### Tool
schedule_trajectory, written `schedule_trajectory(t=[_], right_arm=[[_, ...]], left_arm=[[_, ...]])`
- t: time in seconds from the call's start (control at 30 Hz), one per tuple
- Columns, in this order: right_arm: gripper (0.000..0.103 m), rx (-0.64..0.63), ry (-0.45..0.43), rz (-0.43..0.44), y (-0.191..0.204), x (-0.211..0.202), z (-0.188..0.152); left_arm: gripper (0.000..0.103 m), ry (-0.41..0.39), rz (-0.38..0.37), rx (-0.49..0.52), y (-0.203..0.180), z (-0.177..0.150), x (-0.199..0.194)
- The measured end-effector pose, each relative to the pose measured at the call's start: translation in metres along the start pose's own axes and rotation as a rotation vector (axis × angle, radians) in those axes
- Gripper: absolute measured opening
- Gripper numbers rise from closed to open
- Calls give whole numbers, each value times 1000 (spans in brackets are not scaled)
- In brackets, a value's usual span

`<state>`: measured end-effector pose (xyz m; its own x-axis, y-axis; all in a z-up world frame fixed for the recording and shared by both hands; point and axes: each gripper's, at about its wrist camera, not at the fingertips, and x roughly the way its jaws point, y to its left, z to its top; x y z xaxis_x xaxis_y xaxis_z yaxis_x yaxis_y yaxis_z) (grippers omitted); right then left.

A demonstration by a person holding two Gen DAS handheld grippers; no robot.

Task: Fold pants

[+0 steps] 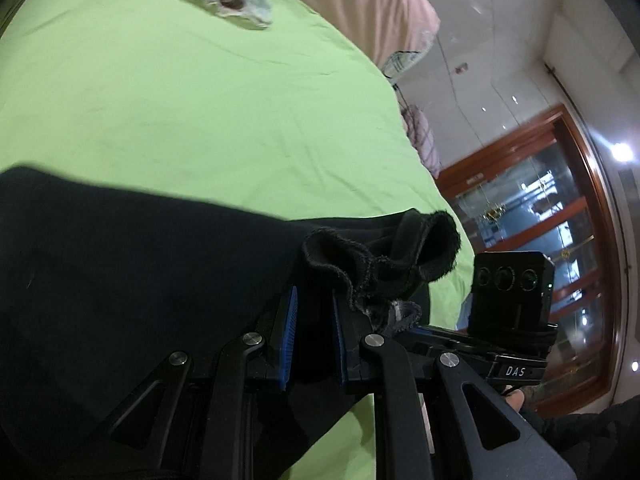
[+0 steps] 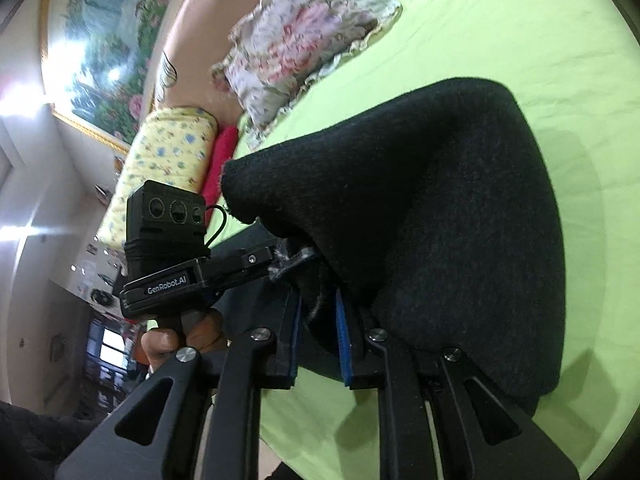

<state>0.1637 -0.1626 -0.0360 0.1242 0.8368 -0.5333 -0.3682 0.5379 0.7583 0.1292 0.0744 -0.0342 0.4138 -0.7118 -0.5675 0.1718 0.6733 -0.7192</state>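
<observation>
Green bedsheet (image 2: 520,40), floral pillow (image 2: 296,40) beyond pants (image 2: 440,208)

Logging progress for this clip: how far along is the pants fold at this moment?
Mid-fold, by the look of it. Done: the black pants are picked up at one end, and part of them lies on the green sheet. In hand: the left tool and right tool each clamp bunched fabric, with the cloth draped over the right one. Left: laying it down flat and squaring it; no finished fold is visible.
</observation>
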Motion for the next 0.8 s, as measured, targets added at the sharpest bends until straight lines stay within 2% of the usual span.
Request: schedule_trajectory(t=[0.07,0.13,0.2,0.27,0.37,0.53,0.67,0.8], right_arm=[[22,-8,12,-13,2,3,-1],[31,-16,18,-7,5,2,-2],[46,-28,23,10,12,2,-2],[53,-46,29,15,19,3,-2],[53,-69,42,6,26,4,-3],[53,-79,32,40,36,2,-1],[53,-93,29,47,44,3,3],[53,-125,41,50,53,9,5]], left_arm=[[15,-12,5,-7,1,-4,-5],[15,-32,14,-12,3,-10,-13],[17,-52,19,-23,4,-13,-21],[21,-77,25,-33,5,-15,-29],[23,-113,24,-65,10,-25,-45],[26,-155,58,-89,13,-38,-62],[37,-196,61,-130,19,-50,-78],[39,-248,80,-156,22,-62,-97]])
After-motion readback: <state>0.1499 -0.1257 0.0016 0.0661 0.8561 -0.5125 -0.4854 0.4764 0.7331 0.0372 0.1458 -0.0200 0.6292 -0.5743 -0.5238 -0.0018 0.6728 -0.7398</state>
